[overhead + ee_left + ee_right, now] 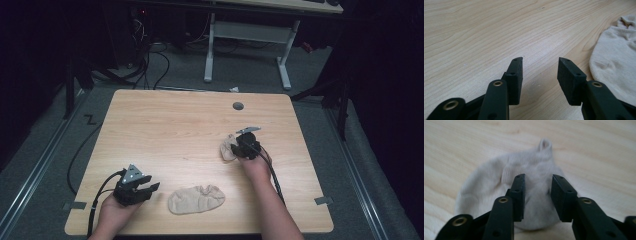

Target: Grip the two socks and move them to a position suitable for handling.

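Two beige ankle socks lie on the light wooden table point(175, 125). One sock point(196, 198) lies flat near the front edge, and its edge appears at the right of the left gripper view point(616, 62). My left gripper point(150, 189) rests just left of it, pointing toward it. Its jaws point(540, 60) stand open over bare wood. The other sock point(229, 148) lies bunched at the middle right. My right gripper point(241, 145) hovers over it, open. In the right gripper view point(537, 177) that sock point(489, 182) lies under and between the parted jaws, not pinched.
A grey round grommet point(238, 106) sits near the table's far edge. Beyond the table stand a white desk frame point(247, 35) and cables on the grey floor. The person's forearms come in over the front edge.
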Tool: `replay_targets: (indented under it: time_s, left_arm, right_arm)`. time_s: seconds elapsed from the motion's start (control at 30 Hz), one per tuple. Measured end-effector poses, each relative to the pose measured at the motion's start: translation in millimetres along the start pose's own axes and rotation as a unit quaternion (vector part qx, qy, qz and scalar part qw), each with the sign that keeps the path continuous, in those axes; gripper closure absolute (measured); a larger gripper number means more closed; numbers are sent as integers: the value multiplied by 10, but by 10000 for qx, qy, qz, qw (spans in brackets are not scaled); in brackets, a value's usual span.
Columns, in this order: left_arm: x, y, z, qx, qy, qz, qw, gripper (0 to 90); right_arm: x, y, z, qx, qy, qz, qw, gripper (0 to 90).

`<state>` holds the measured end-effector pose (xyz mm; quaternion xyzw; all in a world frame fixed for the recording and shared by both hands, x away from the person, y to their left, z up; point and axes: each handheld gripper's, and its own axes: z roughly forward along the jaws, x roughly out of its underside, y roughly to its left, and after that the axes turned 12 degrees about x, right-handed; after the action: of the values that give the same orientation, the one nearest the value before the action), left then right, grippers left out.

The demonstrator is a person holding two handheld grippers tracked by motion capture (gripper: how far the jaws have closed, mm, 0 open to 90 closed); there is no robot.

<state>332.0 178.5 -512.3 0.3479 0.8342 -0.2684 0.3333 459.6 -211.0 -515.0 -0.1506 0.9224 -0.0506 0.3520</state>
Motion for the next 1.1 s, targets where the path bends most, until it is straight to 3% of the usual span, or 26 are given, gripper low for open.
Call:
replay_targets:
  time_s: [0.07, 0.4, 0.63, 0.7, 0.8, 0.83, 0.87, 0.93, 0.97, 1.1]
  left_arm:
    - [1, -2, -8, 16, -2, 4, 10000, 560]
    - [-11, -41, 27, 44, 24, 68, 10000, 560]
    - [-19, -84, 54, 70, 66, 128, 9999, 557]
    - [-22, -86, 54, 72, 69, 132, 9999, 556]
    - [-19, -86, 61, 58, 60, 117, 9999, 556]
    - [-19, -86, 61, 58, 60, 117, 9999, 556]
    - [-18, -81, 66, 57, 65, 116, 9999, 556]
    - [-21, -71, 72, 79, 95, 120, 9999, 556]
    - [-22, -69, 82, 67, 88, 121, 9999, 556]
    - [-28, -69, 99, 55, 123, 122, 9998, 556]
  right_arm:
    - [65, 20, -26, -27, -133, 26, 9999, 674]
    - [424, 275, -360, -80, -266, 91, 9996, 678]
    - [573, 415, -535, -280, -347, -133, 9989, 654]
    - [576, 402, -588, -388, -529, -161, 9977, 639]
    - [571, 309, -708, -339, -953, -232, 9946, 624]
    - [571, 309, -708, -339, -953, -232, 9946, 624]
    - [596, 173, -736, -235, -1087, -166, 9937, 690]
    - [618, 43, -708, -264, -1034, 11, 9943, 861]
    - [614, 2, -685, -298, -1007, 54, 9945, 900]
    - [532, -22, -562, -299, -887, -59, 9956, 900]
